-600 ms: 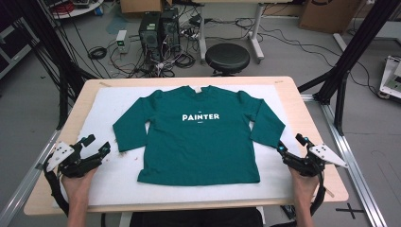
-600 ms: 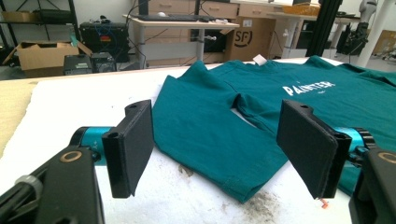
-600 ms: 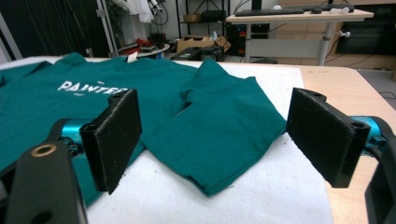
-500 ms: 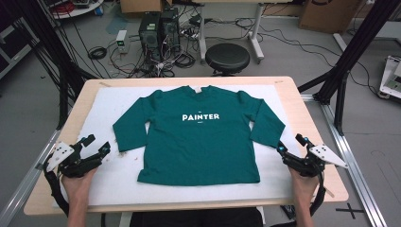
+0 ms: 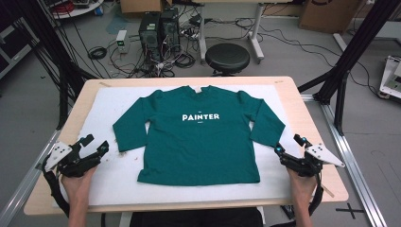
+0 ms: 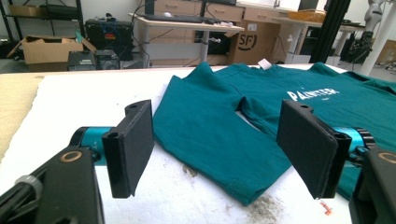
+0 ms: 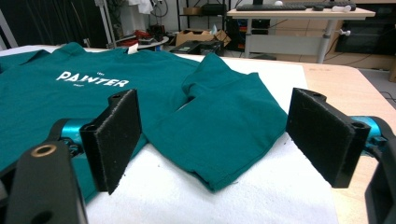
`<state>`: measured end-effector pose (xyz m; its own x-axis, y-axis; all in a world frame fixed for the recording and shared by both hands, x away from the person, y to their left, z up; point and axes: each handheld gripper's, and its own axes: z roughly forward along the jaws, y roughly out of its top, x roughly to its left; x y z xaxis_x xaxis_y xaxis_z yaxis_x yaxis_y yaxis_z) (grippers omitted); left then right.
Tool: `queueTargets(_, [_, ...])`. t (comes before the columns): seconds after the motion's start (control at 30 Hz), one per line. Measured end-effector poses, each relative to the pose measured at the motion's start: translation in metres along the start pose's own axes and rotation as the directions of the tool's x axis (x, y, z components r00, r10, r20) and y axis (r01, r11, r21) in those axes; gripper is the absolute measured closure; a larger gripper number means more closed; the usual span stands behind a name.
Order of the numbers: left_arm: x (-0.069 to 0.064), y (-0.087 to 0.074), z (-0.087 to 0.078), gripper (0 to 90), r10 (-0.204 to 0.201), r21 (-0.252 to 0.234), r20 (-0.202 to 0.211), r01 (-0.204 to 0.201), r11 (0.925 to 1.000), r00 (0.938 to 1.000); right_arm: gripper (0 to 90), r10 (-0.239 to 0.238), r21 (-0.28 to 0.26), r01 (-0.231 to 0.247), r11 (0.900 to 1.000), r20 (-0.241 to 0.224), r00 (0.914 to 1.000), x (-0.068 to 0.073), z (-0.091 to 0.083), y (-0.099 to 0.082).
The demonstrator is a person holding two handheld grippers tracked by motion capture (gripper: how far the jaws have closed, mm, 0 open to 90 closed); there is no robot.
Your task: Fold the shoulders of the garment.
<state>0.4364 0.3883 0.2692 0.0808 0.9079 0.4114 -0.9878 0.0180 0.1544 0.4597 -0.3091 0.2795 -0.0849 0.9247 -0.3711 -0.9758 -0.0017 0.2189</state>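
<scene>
A dark green long-sleeved shirt [image 5: 201, 137] lies flat, front up, in the middle of a white mat [image 5: 108, 101] that covers most of the wooden surface [image 5: 309, 111]. White lettering reading PAINTER [image 5: 201, 117] runs across its chest, the collar points to the far edge of the surface and the hem to the near edge, and both sleeves slant outward and toward the person.

The left gripper [image 5: 94, 150] rests on the mat just off the shirt's left cuff, held in the person's left hand [image 5: 78, 177]. In the left gripper view its fingers [image 6: 130, 144] are spread wide with nothing between them, and the cuff [image 6: 243, 186] lies on the mat ahead of the gap. Some dark specks, perhaps lint or dirt, dot the mat near that cuff, though the view is too coarse to say which.

The right gripper [image 5: 289, 150] sits near the shirt's right cuff, at the mat's edge, held by the right hand [image 5: 300, 182]. Its fingers [image 7: 116, 135] are likewise released and wide apart, the right cuff [image 7: 219, 175] lying ahead between them, untouched.

Beyond the shirt's collar side, past the surface, a black round stool [image 5: 227, 56] stands on the floor.
</scene>
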Motion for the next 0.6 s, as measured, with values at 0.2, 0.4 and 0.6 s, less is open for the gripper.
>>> queueTargets(0.2, [-0.0003,0.0001,0.0002,27.6,0.006,0.002,0.005,-0.006,1.0,1.0,18.6,-0.012,0.013,0.012,0.9999,0.002,0.9999,0.0016,0.001,0.0003])
queueTargets(0.4, [-0.0013,0.0005,0.0011,27.6,0.015,0.011,0.005,-0.015,0.9998,0.9999,18.6,-0.021,0.018,0.021,0.9996,0.004,0.9998,0.0024,0.0015,0.0005])
queueTargets(0.6, [-0.0017,0.0009,0.0011,27.6,0.017,0.012,0.003,-0.017,0.9998,0.9999,18.6,-0.017,0.024,0.017,0.9996,0.005,0.9998,0.0024,0.0019,0.0007])
